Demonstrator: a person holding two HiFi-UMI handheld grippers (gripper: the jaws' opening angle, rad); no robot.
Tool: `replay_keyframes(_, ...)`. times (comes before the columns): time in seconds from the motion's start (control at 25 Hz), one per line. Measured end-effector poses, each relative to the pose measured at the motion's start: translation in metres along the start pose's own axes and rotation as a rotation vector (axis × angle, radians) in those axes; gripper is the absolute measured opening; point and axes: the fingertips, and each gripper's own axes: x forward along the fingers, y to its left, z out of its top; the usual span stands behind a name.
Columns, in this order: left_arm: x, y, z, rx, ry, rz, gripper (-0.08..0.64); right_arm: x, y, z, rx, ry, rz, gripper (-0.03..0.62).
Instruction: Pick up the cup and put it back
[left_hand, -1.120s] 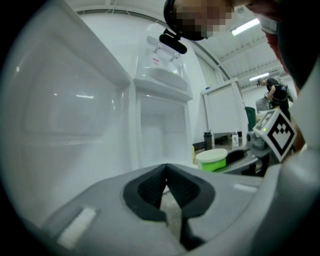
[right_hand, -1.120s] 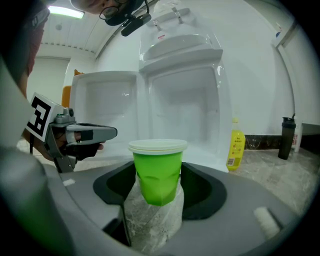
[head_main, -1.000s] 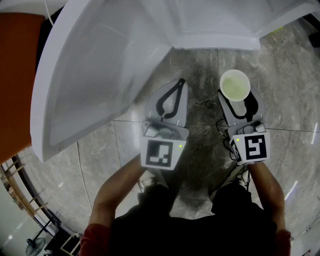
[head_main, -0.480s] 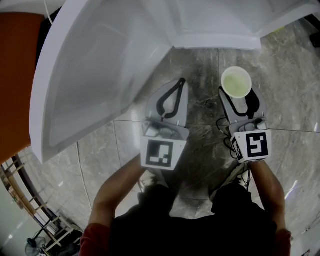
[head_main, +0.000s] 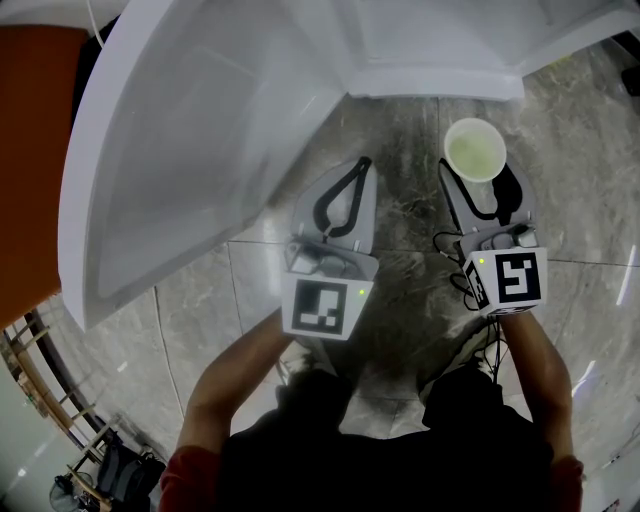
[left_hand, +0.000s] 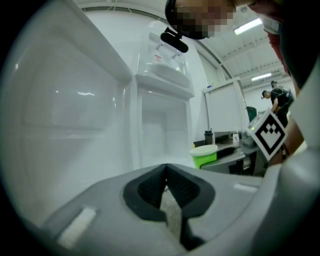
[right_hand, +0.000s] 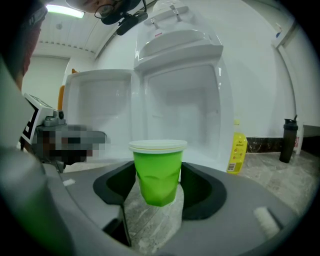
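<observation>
Nearest the person, the left gripper (left_hand: 166, 175) pointed forward with its fingers closed tip to tip and nothing between them; it had no part in the job at this moment. Beside it, the right gripper (head_main: 480, 190) had its fingers spread wide and pressed on either side of the green cup (right_hand: 159, 170), just below the white rim, and the cup's wall showed a slight crease where they squeezed. The cup stood upright in the grip, clear of the marble floor (head_main: 400, 220) that showed under it. So the pick-up half looked done, and the putting back was all that remained.

Beyond the cup, the white fridge (right_hand: 180, 100) stood open and bare, its door (head_main: 200, 150) swung out on the person's left. The cup's spot was probably in there, though no view showed a marked place for it. Farther right, a yellow bottle (right_hand: 234, 147) and a dark bottle (right_hand: 286, 134) stood on a stone surface (right_hand: 280, 170).
</observation>
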Motion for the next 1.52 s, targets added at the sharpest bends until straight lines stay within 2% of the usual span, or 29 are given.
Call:
replay_keyframes(0.72, 0.011, 0.003, -0.016, -0.011, 0.035, -0.009, 0.0, 0.056, -0.03, 0.039, -0.091, -0.066, -0.018, 0.282)
replay_keyframes(1.0, 0.014, 0.005, -0.022, -0.018, 0.052, -0.009, 0.0, 0.087, -0.035, 0.044, -0.068, -0.067, 0.002, 0.282)
replay_keyframes(1.52, 0.02, 0.006, -0.032, -0.039, 0.076, -0.008, 0.0, 0.135, -0.068, 0.052, -0.046, -0.061, -0.046, 0.282)
